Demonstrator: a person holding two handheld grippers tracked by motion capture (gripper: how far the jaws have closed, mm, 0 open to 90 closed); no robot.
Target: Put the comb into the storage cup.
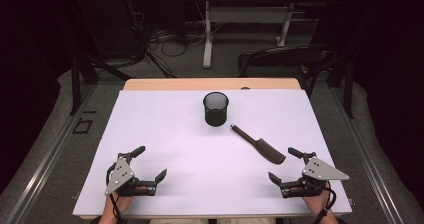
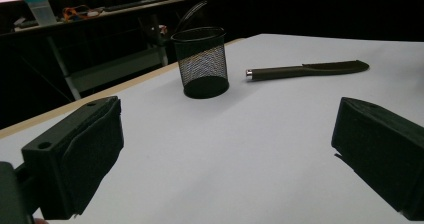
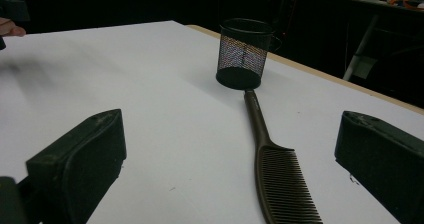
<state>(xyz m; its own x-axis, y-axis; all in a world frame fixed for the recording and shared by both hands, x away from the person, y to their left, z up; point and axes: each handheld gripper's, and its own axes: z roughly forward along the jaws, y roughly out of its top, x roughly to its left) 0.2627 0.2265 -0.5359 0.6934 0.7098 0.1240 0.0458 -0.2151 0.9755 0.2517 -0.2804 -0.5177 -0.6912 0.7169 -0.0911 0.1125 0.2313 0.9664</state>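
I have both claws resting low in the high view: the left gripper (image 1: 148, 161) at lower left, the right gripper (image 1: 286, 165) at lower right, each with jaws spread wide and nothing between them. The dark comb (image 1: 259, 144) lies flat right of centre (handle tip toward the cup), just up-left of my right claw. The black mesh cup (image 1: 216, 108) stands upright at upper centre

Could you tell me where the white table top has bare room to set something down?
The widest bare patch lies between the left gripper and the right gripper, below the mesh cup. The whole left side of the white table top is free too. It is tighter around the comb near the right gripper.
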